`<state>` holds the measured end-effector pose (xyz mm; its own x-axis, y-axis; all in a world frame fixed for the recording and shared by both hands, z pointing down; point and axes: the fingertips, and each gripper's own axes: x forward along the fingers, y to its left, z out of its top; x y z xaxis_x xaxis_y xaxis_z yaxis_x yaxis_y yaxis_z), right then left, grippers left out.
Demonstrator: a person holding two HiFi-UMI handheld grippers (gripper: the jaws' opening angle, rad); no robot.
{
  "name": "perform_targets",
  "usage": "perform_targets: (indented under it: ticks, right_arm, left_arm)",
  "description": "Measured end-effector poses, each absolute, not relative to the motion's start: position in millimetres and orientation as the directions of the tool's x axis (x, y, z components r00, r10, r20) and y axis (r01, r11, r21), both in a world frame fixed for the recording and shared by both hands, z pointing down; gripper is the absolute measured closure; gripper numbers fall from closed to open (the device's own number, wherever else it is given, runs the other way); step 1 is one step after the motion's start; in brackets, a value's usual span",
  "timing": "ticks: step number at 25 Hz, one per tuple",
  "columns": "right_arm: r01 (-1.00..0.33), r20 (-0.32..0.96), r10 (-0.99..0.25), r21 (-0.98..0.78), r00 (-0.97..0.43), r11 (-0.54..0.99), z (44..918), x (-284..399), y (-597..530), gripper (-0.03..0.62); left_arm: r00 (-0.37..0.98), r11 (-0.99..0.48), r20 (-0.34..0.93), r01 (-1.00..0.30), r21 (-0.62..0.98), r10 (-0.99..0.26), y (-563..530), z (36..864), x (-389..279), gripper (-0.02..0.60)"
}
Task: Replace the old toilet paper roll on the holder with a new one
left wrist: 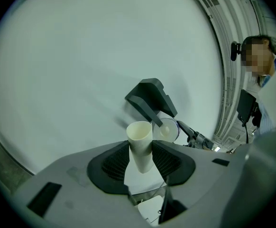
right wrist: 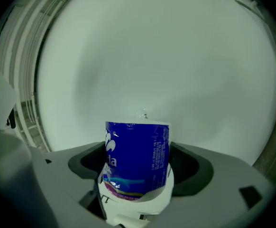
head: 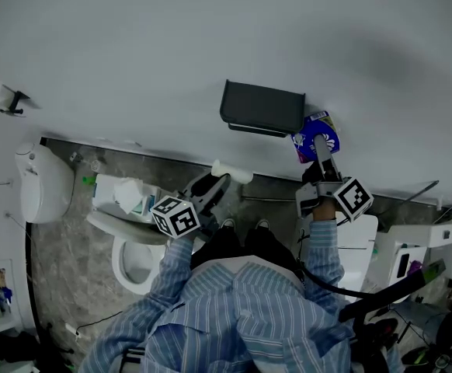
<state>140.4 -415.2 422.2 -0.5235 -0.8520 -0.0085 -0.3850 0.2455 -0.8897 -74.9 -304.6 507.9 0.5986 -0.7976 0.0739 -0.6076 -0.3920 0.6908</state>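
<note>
lettering on the blue plastic-wrapped new toilet paper roll is white and mostly cut off, only "la" reads. right gripper is clamped on it, just right of the dark grey wall-mounted holder. left gripper pinches a bare cream cardboard tube. white toilet sits lower left.

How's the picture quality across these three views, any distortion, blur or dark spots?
Head view: dim and grey, soft shadow on the wall up right of the holder. Left gripper view: strong fisheye, black corners, cardboard tube sharp. Right gripper view: same fisheye, dim, wrapped roll clear.
</note>
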Motion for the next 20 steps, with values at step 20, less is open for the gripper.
perform_targets:
  ticks: [20]
  right_arm:
    - [-0.163, -0.041, -0.792, -0.971, -0.609, 0.176, 445, 73, -403, 0.18]
  left_arm:
    - [0.62, -0.43, 0.035, -0.582, 0.69, -0.783, -309, 502, -83, 0.43]
